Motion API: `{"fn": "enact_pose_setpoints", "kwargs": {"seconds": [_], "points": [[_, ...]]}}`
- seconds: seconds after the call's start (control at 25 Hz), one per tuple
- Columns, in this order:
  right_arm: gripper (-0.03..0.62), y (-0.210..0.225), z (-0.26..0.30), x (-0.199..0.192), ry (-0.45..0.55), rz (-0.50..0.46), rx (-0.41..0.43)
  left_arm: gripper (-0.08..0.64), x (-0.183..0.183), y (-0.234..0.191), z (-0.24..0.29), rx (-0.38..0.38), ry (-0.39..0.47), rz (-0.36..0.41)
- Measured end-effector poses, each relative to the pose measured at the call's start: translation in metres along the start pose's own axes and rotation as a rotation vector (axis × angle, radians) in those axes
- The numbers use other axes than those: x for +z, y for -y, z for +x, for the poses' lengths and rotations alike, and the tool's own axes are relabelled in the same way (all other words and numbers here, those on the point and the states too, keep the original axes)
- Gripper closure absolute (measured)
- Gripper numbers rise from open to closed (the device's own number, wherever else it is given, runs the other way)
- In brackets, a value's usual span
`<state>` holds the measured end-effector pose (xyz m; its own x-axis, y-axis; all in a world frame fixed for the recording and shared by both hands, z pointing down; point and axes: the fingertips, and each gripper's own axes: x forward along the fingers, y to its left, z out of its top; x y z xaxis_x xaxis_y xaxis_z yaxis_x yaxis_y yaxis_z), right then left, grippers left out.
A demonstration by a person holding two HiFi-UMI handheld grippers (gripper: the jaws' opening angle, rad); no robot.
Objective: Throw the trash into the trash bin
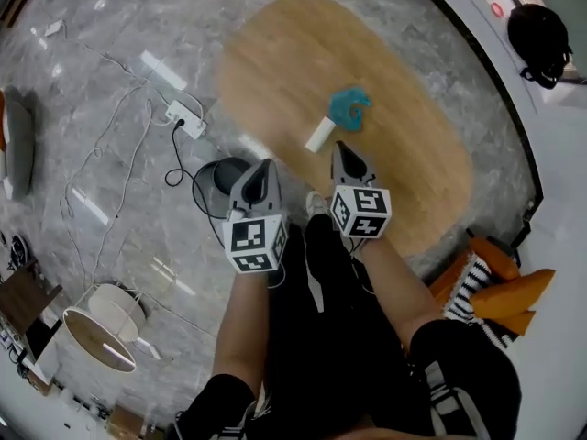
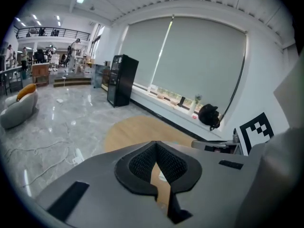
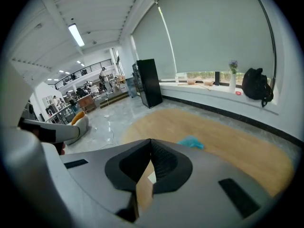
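Observation:
On the oval wooden table [image 1: 404,71] lie a crumpled blue piece of trash [image 1: 349,108] and a white roll-like piece [image 1: 321,134] next to it. A dark round bin [image 1: 225,174] stands on the floor by the table's near left edge, partly hidden behind my left gripper [image 1: 264,165]. That gripper hangs over the bin's right side, shut and empty. My right gripper [image 1: 339,147] is shut and empty too, its tip just short of the white piece. The blue trash [image 3: 191,142] shows in the right gripper view beyond the closed jaws [image 3: 150,142]. The left gripper view shows its jaws [image 2: 155,145] meeting.
A white power strip [image 1: 186,117] with trailing cables lies on the marble floor left of the bin. A lamp shade [image 1: 101,328] sits at lower left. Orange cushions [image 1: 506,287] lie right of the person's legs. A black backpack [image 1: 539,30] rests on the window ledge.

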<state>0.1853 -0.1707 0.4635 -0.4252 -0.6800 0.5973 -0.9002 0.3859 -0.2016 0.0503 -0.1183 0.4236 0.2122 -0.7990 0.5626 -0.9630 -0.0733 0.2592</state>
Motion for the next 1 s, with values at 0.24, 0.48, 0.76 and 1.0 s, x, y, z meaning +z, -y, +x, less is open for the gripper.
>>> {"fn": "enact_pose_setpoints", "kwargs": {"seconds": [0.24, 0.48, 0.76, 1.0], "points": [[0.58, 0.014, 0.053, -0.065, -0.051, 0.028, -0.024, 0.548, -0.075, -0.019, 0.042, -0.021, -0.046, -0.031], [0.442, 0.027, 0.066, -0.084, -0.031, 0.152, -0.07, 0.548, -0.099, -0.031, 0.05, -0.022, -0.061, -0.009], [0.4, 0.038, 0.096, -0.112, -0.119, 0.269, -0.157, 0.548, -0.11, -0.039, 0.043, -0.005, -0.067, -0.011], [0.393, 0.044, 0.124, -0.128, -0.176, 0.277, -0.187, 0.548, -0.109, -0.051, 0.035, 0.043, -0.028, -0.028]]}}
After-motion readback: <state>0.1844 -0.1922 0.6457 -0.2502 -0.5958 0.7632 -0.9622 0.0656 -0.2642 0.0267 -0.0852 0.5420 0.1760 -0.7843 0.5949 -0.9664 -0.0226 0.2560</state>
